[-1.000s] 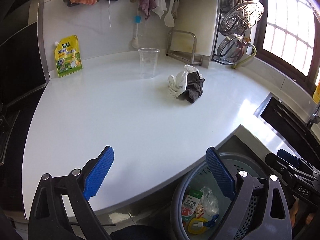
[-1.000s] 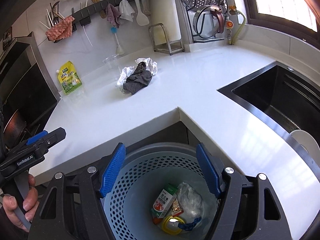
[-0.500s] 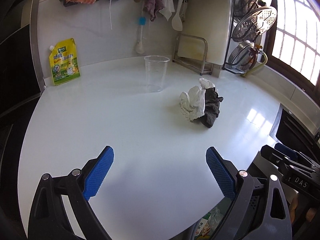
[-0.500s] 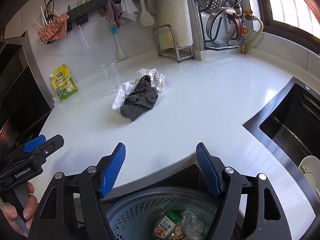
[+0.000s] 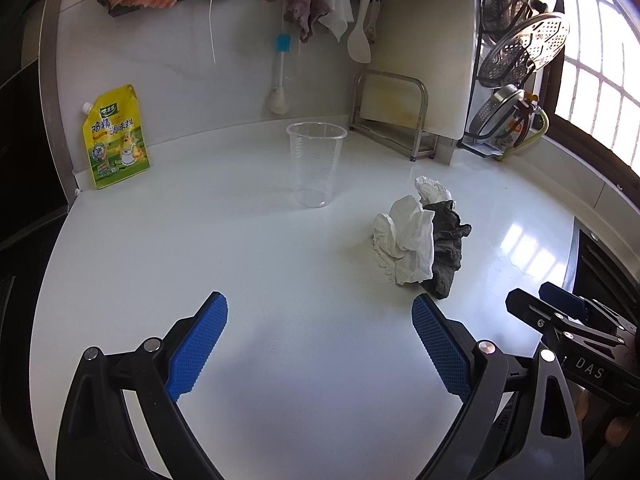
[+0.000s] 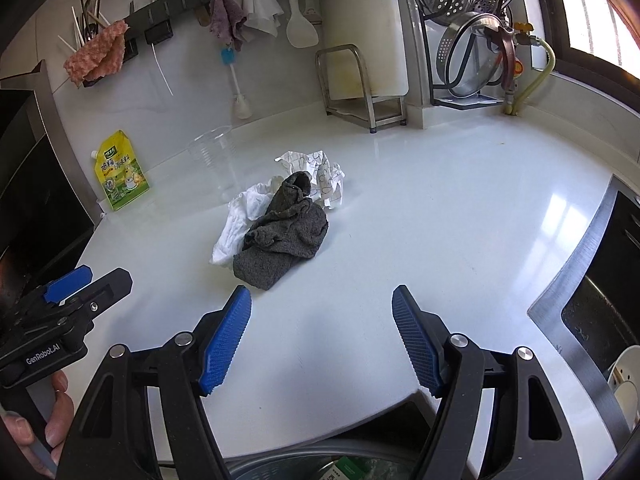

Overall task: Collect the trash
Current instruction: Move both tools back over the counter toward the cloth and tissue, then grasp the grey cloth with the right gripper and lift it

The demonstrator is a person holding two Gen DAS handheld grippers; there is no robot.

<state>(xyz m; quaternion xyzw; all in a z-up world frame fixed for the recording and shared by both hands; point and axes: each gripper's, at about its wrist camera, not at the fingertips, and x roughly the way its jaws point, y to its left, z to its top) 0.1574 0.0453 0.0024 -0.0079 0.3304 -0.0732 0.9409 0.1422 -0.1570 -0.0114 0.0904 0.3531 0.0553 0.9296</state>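
Short of the crumpled pile (image 6: 280, 224) on the desk (image 6: 440, 220), I held both tools (image 6: 322, 320) (image 5: 320, 328) apart and empty; the next move called for grasping the grey rag (image 6: 286, 240).

The bin (image 6: 320, 462) shows only a sliver of rim at the right wrist view's bottom edge, its contents cut off; the grey cloth (image 6: 280, 236) hides part of the white tissue (image 6: 240, 220); the sink (image 6: 600, 300) runs off the right edge.

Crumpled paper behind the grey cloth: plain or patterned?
Patterned: the paper is white with thin dark outlined shapes, behind the cloth. Clearest in the right wrist view.
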